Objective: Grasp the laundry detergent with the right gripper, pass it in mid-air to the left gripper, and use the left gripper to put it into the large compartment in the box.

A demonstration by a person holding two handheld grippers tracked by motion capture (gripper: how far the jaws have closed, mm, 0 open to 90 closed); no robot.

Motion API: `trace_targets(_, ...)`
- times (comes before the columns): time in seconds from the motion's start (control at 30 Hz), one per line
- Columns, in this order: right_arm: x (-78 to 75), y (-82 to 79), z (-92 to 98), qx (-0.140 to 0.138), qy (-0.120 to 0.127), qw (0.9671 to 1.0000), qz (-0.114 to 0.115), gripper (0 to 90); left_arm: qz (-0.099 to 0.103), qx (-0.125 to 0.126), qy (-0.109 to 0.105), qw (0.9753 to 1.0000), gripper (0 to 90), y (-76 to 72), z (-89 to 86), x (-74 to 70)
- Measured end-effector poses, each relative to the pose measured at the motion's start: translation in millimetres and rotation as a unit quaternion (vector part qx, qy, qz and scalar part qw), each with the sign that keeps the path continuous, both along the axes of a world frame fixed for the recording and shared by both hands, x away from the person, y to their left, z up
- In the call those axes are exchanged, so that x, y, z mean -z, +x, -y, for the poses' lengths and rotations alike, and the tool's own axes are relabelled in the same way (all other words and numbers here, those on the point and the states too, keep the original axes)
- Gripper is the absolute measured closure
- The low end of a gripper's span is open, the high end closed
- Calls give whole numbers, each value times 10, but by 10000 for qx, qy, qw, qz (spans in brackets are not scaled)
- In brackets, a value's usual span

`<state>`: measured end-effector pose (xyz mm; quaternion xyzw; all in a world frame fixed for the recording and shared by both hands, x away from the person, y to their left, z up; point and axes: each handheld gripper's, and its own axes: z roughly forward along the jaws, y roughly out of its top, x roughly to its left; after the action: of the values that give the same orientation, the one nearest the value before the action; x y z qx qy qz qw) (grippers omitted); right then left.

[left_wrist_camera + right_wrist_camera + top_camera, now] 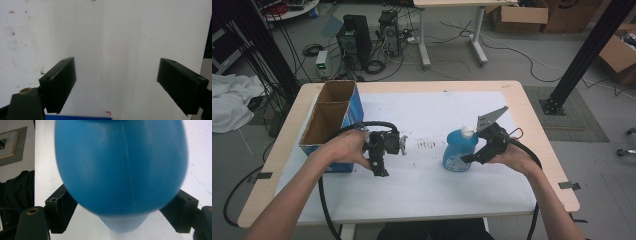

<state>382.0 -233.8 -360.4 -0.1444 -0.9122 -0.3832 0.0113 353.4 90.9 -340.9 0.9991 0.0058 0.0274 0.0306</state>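
A blue bottle [459, 150] with a white cap stands upright on the white sheet [427, 187], right of the table's middle. My right gripper [469, 159] comes at it from the right and is shut on its lower body. In the right gripper view the bottle [120, 167] bulges between the two jaws of my right gripper [121, 202], which press its sides. My left gripper [379, 171] points down at the sheet beside the box, jaws apart. In the left gripper view my left gripper [116, 82] is open, with only bare sheet between its fingers.
An open cardboard box [354, 107] with blue outer walls and two compartments stands at the table's left, close behind my left hand. Dark smudges [427, 145] mark the sheet between the grippers. A black post [584, 55] and floor cables lie beyond the table.
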Motion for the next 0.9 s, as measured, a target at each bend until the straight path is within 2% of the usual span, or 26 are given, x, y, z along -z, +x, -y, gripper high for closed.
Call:
trace_targets(0.2, 16, -17, -22, -28, 78, 9999, 99, 215, -5, -13, -3, 10000, 164, 1, -1, -1)
trace_targets(0.4, 24, -22, -23, -68, 101, 9999, 95, 220, -2, -37, -11, 10000, 164, 6, 1, -6)
trace_targets(0.9, 15, -25, -13, -115, 121, 9996, 233, 315, 18, -23, 5, 10000, 165, -2, -2, -3)
